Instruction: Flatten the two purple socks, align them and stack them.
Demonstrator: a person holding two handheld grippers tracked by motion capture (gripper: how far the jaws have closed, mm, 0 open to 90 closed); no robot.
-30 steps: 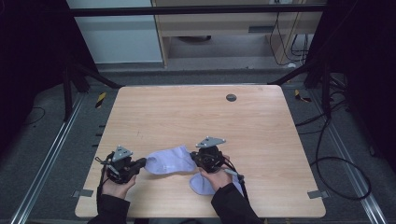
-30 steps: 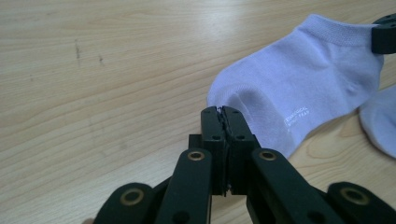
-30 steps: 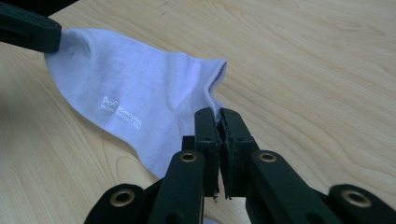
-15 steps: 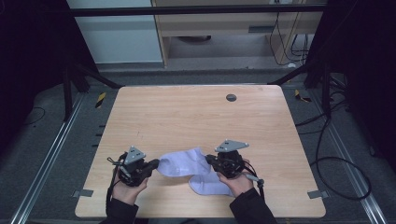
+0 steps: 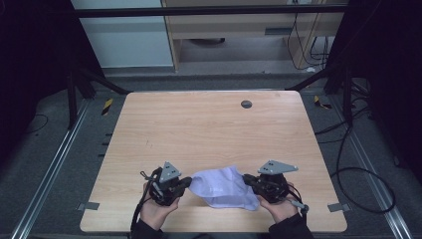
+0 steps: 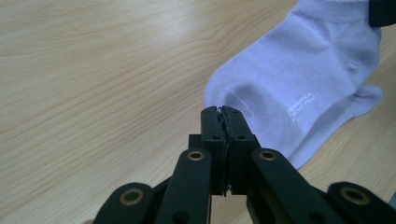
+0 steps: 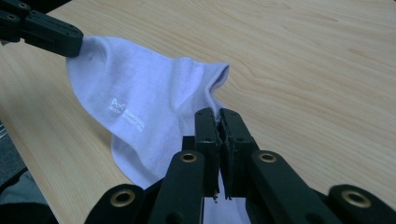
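A pale lilac sock (image 5: 224, 186) with small white lettering lies near the wooden table's (image 5: 209, 129) front edge, stretched between both grippers. My left gripper (image 5: 188, 183) is shut on the sock's rounded end. In the left gripper view its jaws (image 6: 222, 112) are pressed together on the edge of the sock (image 6: 303, 70). My right gripper (image 5: 246, 180) is shut on the opposite end. In the right gripper view its jaws (image 7: 216, 114) pinch the cuff hem of the sock (image 7: 140, 102), and the left gripper (image 7: 42, 30) holds the far corner.
A dark round grommet (image 5: 246, 104) sits at the table's far middle. The table's front edge runs just below both hands. Black frame legs (image 5: 79, 79) stand beyond the back corners, and cables (image 5: 348, 149) lie on the floor to the right.
Both hands have shifted to the right and moved apart. The sock is now spread wider between the two grippers.
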